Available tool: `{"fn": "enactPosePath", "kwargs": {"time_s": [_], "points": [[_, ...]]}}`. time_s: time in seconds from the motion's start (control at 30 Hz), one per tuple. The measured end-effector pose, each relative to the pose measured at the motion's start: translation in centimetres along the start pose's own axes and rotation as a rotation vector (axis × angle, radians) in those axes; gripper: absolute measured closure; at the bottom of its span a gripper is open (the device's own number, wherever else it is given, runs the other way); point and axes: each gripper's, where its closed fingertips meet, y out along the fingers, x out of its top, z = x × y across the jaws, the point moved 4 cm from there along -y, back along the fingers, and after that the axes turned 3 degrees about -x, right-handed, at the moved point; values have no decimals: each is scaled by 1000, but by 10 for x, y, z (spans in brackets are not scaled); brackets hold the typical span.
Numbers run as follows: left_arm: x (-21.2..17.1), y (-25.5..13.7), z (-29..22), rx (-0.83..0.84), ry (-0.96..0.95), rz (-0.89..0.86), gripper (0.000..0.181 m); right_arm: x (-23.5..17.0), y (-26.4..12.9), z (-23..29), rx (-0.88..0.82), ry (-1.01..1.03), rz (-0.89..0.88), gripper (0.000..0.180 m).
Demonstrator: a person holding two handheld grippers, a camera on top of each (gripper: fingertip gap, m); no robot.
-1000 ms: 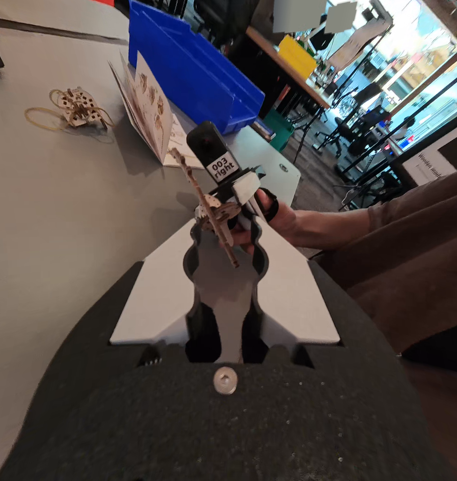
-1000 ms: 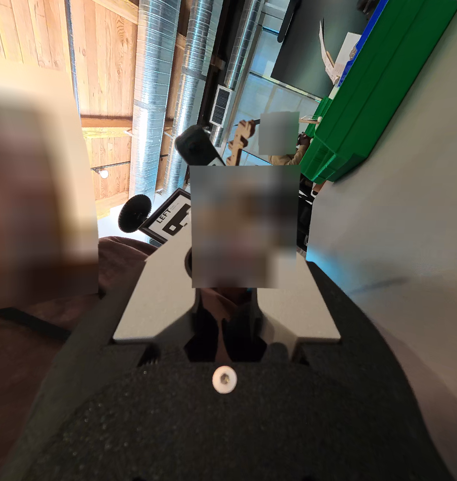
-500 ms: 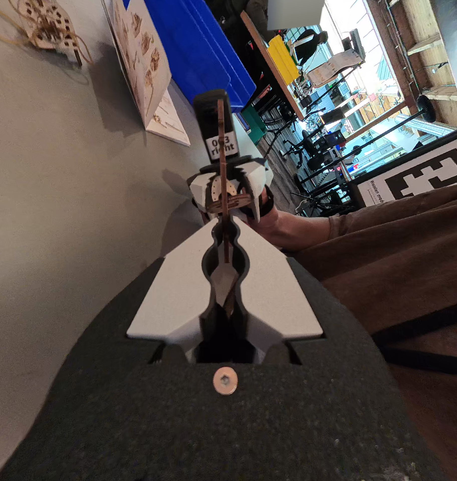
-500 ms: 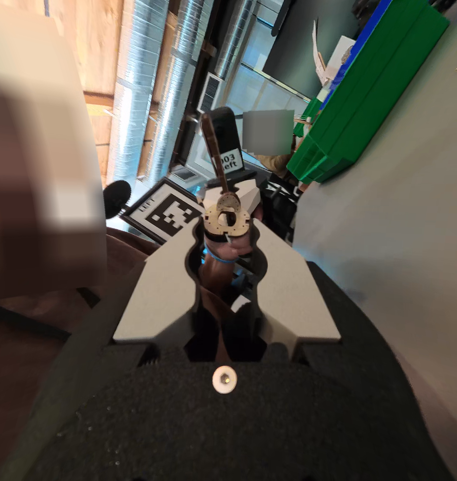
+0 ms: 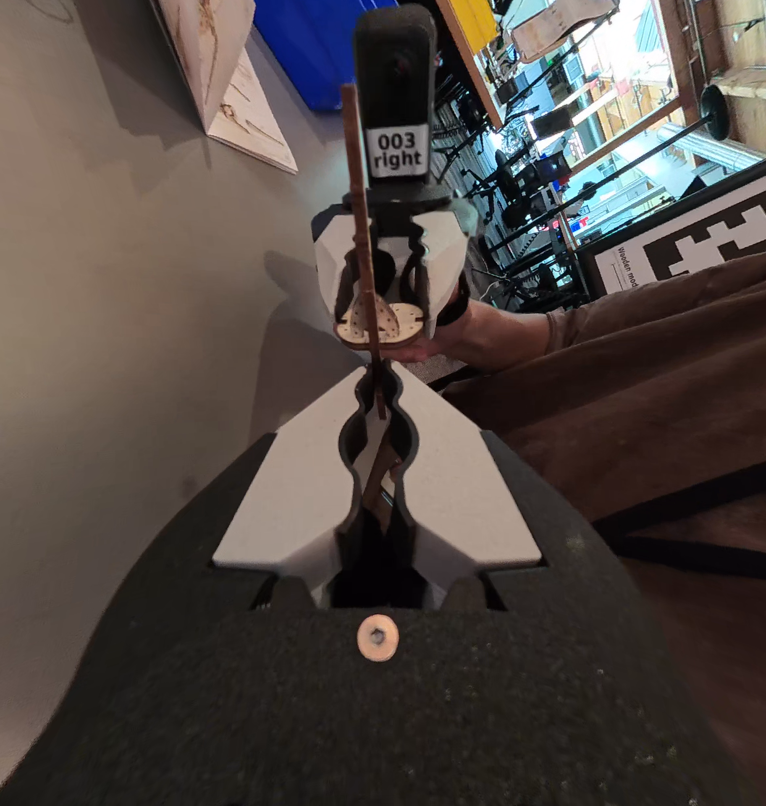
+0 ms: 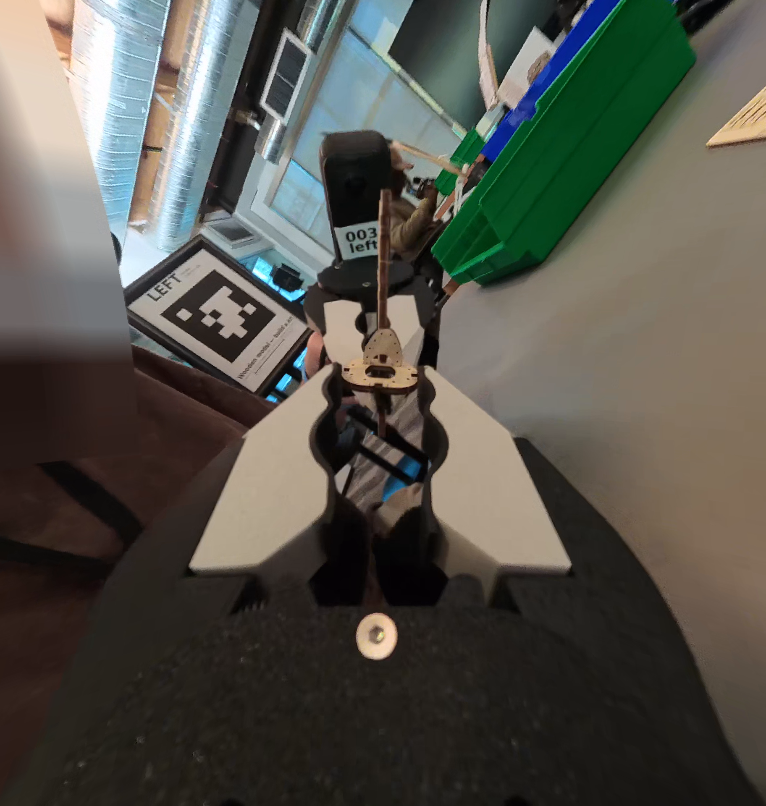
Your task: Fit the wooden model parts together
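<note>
Left wrist view: white printed sticker, legible, low on the black upright camera. Right of the camera, a white board with a black block marker bears small print.

Right wrist view: a second white sticker sits low on another black camera. Left of it, a black-framed white marker sign carries a heading and a caption.

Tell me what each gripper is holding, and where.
Left gripper pinches the thin wooden strip near one end; right gripper clamps the wooden disc by its opposite edges.
</note>
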Motion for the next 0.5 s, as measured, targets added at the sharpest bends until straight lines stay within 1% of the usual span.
{"fn": "enactPosePath", "kwargs": {"time_s": [0.1,0.3,0.4,0.5], "points": [[-3,3,1,17,34,24,180,-1,-2,1,-31,-31,91,146],[-5,10,-3,10,98,57,180,-5,-10,5,-32,-58,146,146],[-7,20,-3,-23,91,33,180,-5,-19,6,-56,-50,209,146],[-9,36,-7,-63,102,11,181,-4,-26,14,-111,-102,270,146]]}}
